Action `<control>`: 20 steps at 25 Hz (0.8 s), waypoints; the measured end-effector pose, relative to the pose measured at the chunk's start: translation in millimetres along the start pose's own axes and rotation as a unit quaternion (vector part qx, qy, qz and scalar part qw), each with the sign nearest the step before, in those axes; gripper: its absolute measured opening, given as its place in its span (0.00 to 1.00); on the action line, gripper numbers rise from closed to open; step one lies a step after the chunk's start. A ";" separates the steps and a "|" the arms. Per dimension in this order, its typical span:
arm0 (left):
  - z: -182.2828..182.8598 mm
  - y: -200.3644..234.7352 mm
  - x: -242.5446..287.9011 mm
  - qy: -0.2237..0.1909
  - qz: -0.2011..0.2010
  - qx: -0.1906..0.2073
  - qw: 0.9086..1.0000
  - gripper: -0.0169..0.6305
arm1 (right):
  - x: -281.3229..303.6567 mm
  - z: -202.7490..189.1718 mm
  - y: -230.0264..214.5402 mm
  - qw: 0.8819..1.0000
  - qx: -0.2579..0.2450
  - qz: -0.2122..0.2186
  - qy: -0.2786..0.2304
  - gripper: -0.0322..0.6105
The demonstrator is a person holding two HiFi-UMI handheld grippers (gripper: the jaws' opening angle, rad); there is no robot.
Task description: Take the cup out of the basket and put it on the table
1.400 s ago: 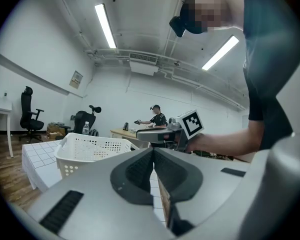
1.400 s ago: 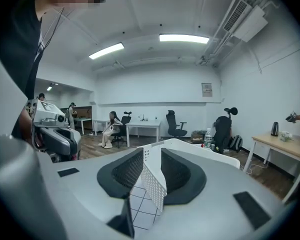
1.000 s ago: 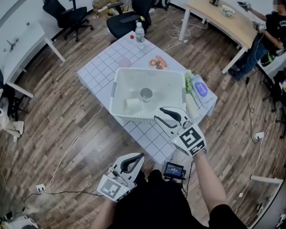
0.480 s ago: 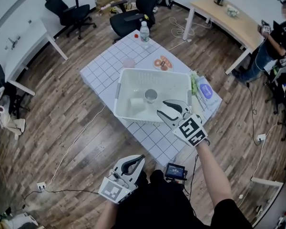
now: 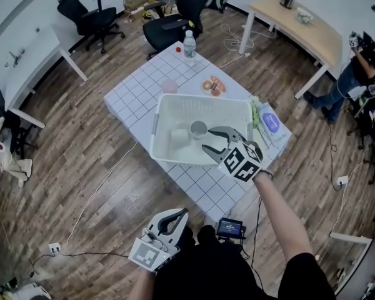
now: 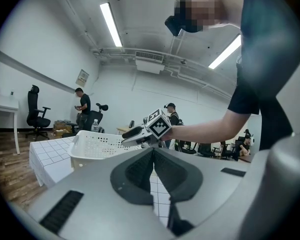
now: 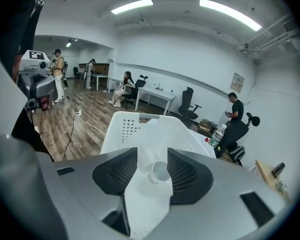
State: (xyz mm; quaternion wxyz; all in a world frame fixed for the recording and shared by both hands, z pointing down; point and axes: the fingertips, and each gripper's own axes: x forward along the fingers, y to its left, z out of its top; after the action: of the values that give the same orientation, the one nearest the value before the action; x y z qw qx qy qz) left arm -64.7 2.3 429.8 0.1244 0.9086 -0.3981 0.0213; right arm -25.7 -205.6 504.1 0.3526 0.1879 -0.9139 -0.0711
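Note:
A white cup (image 5: pixel 198 129) stands upright on the floor of the white perforated basket (image 5: pixel 165 102) on the tiled table (image 5: pixel 137 86). A second white object (image 5: pixel 177 136) lies beside it. My right gripper (image 5: pixel 207 139) reaches over the basket's near rim, just short of the cup. Its jaws have just been opening and stand open with nothing gripped. In the right gripper view the cup (image 7: pixel 160 173) shows beyond my right gripper (image 7: pixel 152 154), framed by the two fingers. My left gripper (image 5: pixel 185 212) hangs low by my body, jaws shut and empty; its pads (image 6: pixel 151 159) meet.
On the table beyond the basket stand a water bottle (image 5: pixel 189 42), a pink cup (image 5: pixel 169 84) and a plate of food (image 5: pixel 212 85). Packets (image 5: pixel 269 120) lie right of the basket. Office chairs (image 5: pixel 94 17), a wooden desk (image 5: pixel 300 27) and a seated person (image 5: pixel 362 55) surround the table.
My right gripper has moved forward and down over the basket's near rim toward the cup, rolling as it went, and its jaws stand wider. The left gripper has barely shifted.

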 end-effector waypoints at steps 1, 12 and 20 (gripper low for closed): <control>0.7 0.8 -0.6 -0.001 0.000 0.001 1.000 0.04 | 4.6 -2.2 -1.1 1.000 -0.006 0.003 0.008 0.32; -5.0 9.1 -12.4 0.017 0.017 -0.028 0.999 0.04 | 44.0 -31.1 -6.6 0.997 -0.019 0.026 0.065 0.35; -9.5 4.7 -16.7 0.017 0.010 -0.036 0.999 0.04 | 71.4 -50.6 -4.3 0.993 -0.037 0.047 0.105 0.35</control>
State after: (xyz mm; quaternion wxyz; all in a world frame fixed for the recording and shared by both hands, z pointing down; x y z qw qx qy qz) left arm -78.9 13.6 437.6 0.1631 0.8991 -0.4055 0.0238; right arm -39.1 -237.5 584.6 0.4567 0.1376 -0.8763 -0.0681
